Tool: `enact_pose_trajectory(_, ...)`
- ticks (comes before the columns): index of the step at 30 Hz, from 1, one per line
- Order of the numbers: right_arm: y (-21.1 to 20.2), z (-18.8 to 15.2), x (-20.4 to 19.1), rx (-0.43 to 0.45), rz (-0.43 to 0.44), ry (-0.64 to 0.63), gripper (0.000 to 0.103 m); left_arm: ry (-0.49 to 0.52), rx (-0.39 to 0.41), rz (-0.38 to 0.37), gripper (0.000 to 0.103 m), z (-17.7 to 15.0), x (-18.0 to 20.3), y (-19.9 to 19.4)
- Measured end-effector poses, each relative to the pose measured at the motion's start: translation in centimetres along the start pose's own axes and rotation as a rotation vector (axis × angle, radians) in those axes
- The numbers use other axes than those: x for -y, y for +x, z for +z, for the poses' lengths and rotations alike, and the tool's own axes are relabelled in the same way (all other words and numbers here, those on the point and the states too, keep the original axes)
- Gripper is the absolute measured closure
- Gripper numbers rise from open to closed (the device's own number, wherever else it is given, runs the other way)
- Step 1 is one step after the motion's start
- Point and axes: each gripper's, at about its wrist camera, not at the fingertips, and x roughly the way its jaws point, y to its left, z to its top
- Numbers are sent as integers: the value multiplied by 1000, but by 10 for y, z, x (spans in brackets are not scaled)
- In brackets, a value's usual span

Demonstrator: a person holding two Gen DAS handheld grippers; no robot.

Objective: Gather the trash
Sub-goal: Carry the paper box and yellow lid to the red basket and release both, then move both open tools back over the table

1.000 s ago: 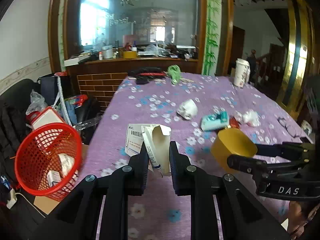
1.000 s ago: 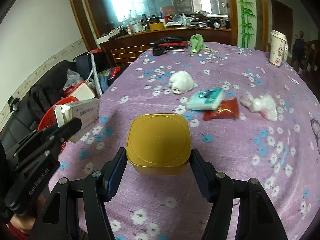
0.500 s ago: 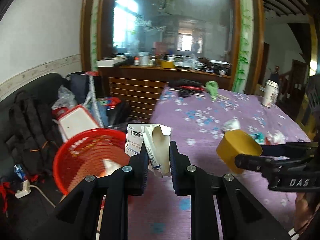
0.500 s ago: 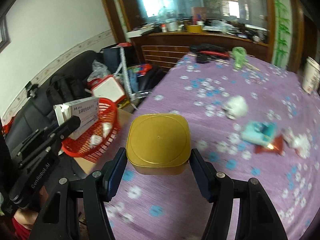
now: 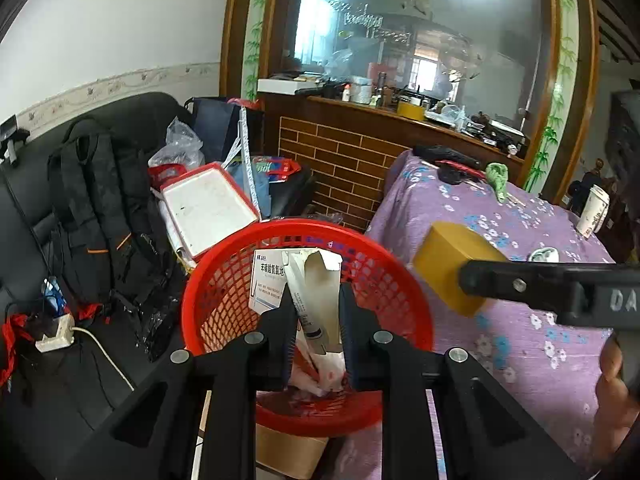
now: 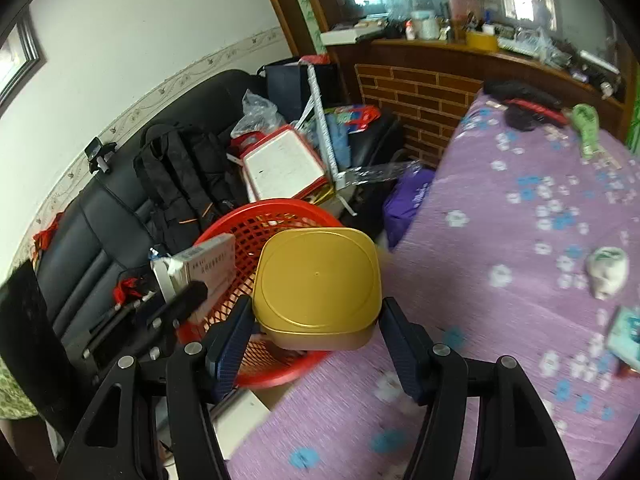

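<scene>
In the left wrist view, the left gripper [image 5: 314,322] sits at the lower centre of the frame, its jaws clamped on an opened white carton [image 5: 298,284] with a tube poking out of it. The carton hangs directly over the red basket [image 5: 400,300], which fills the middle of the frame and already holds some wrappers. It looks light and easily crushed, thin card with a torn flap, so a grip across its flat sides, as here, seems right; a hard squeeze would likely buckle it. At the right edge the yellow tub [image 5: 452,266] appears, carried in from the side.

In the right wrist view, the right gripper [image 6: 316,340] at lower centre is closed on the yellow tub [image 6: 316,280], fingers pressing its two opposite walls. The tub hovers above the near rim of the red basket [image 6: 256,220], beside the purple tablecloth [image 6: 500,240] on the right. It looks like stiff, smooth plastic, probably light if empty and a little slippery, best held low on its straight walls.
</scene>
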Motion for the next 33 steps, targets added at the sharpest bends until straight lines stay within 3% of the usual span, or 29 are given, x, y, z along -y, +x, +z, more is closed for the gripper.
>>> enact_pose_trajectory(2,14,7,-2,-4,16,12,34,-8,-1,9,82,-1,-5,5)
enact_pose_trajectory(4,25,12,-4,-10,46,23,34,-23,-3,14,73,0,-10,7)
enact_pose_trajectory(6,28,13,-2,-20,57,36,34,-39,4,18,46,-1,-15,7)
enact_pose_trajectory(11,9,3,11,15,38,44,34,-24,29,32,45,-1,-8,2)
enact_pose_trajectory(18,-34,-31,58,36,-18,108,34,32,16,-41,41,-5,38,-1)
enact_pose_trajectory(26,-96,-76,137,87,-101,211,34,149,-51,-137,40,-20,126,4)
enact_pose_trajectory(33,-163,-113,225,171,-236,363,34,300,-101,-200,39,-33,209,6)
